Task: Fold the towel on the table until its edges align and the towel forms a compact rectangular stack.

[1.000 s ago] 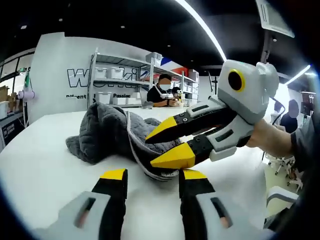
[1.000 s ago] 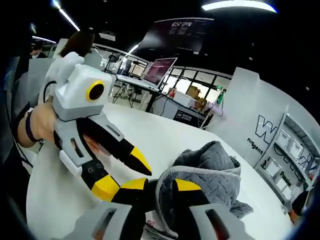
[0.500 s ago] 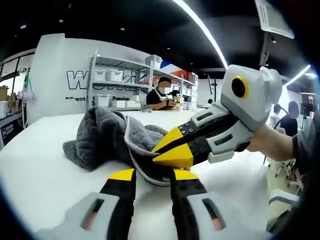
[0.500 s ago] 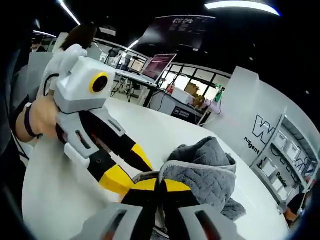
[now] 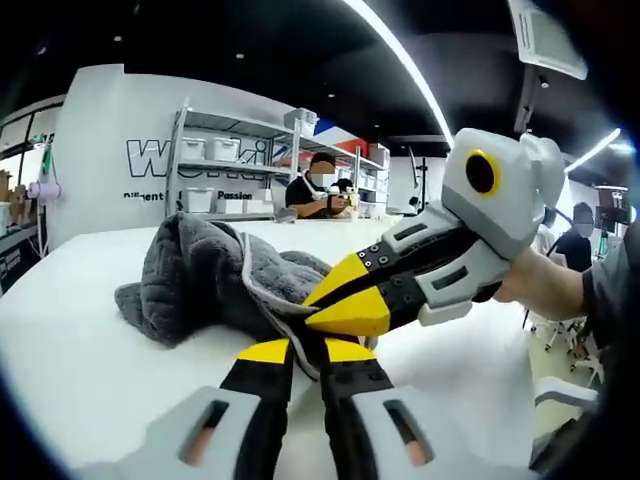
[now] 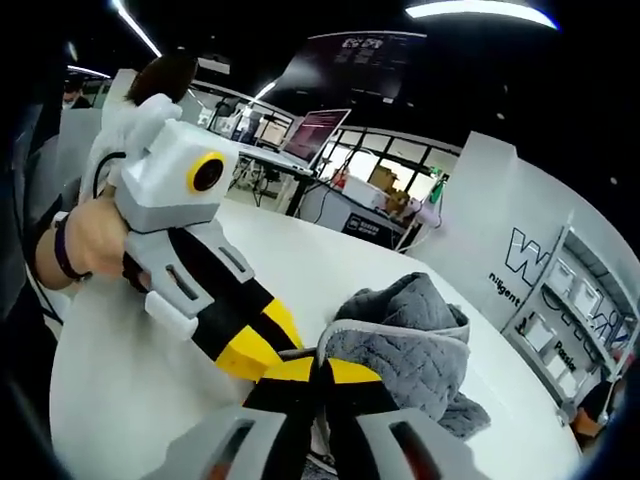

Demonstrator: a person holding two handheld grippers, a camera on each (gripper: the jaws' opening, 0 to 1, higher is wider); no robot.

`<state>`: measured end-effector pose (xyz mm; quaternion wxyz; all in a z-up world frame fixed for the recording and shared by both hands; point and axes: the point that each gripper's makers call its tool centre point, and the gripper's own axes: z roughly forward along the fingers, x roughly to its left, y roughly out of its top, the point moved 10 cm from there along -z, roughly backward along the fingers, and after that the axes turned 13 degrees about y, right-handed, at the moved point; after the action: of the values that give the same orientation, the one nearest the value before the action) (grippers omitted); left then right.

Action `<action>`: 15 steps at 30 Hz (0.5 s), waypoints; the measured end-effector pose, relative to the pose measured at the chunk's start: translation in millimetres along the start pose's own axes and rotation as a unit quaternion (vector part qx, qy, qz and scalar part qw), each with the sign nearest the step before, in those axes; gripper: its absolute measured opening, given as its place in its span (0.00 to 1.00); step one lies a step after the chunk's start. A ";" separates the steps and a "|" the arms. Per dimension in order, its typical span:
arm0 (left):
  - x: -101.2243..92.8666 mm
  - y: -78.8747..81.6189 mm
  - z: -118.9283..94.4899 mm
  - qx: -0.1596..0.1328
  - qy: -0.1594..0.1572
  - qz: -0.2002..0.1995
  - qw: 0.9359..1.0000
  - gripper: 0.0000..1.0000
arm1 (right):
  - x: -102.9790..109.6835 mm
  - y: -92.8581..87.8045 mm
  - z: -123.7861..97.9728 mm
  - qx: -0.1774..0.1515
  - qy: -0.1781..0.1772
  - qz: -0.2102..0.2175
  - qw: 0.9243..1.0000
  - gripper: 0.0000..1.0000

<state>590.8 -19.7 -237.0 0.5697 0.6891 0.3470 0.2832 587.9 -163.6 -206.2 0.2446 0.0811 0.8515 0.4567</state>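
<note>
Left claw (image 5: 307, 351): jaws drawn nearly together, pinching the pale hem of the grey towel (image 5: 205, 280) between the yellow tips; seen again in the right gripper view (image 6: 262, 345), held by a hand (image 6: 85, 235), tips down at the same hem.
Right claw (image 6: 318, 370): jaws pressed together on the towel's piped edge; in the left gripper view (image 5: 340, 303) it reaches in from the right, tips closed on the hem just above the left claw's tips, almost touching them.
Grey towel (image 6: 405, 345): crumpled quilted heap lying on the white tabletop (image 5: 90, 350), bunched ahead and left of the left claw, ahead and right of the right claw.
Background: shelving rack (image 5: 225, 165) and a seated person (image 5: 318, 190) beyond the tabletop; laptop (image 6: 318, 132) on a far desk.
</note>
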 end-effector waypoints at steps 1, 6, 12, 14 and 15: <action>0.6 0.4 -1.1 0.000 -0.001 0.001 1.000 0.09 | -0.2 0.3 -0.4 -0.001 0.000 0.000 1.000 0.03; 3.1 1.0 -3.0 -0.002 -0.005 -0.005 1.000 0.06 | -0.3 0.2 -1.0 -0.003 -0.001 0.001 1.000 0.03; 7.1 0.0 -7.2 0.004 -0.008 -0.008 1.000 0.05 | -7.5 -0.1 -9.8 -0.020 -0.011 0.022 0.999 0.03; 7.9 0.4 -9.0 0.003 -0.009 -0.005 1.000 0.05 | -10.8 -0.7 -13.7 -0.022 -0.020 0.024 0.999 0.03; 9.3 0.5 -10.8 0.003 -0.009 -0.005 1.000 0.05 | -12.6 -1.1 -15.9 -0.024 -0.024 0.027 0.999 0.03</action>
<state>587.9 -6.0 -234.4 0.5724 0.6916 0.3458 0.2730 591.1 -180.6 -195.4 0.2544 0.1091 0.8318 0.4811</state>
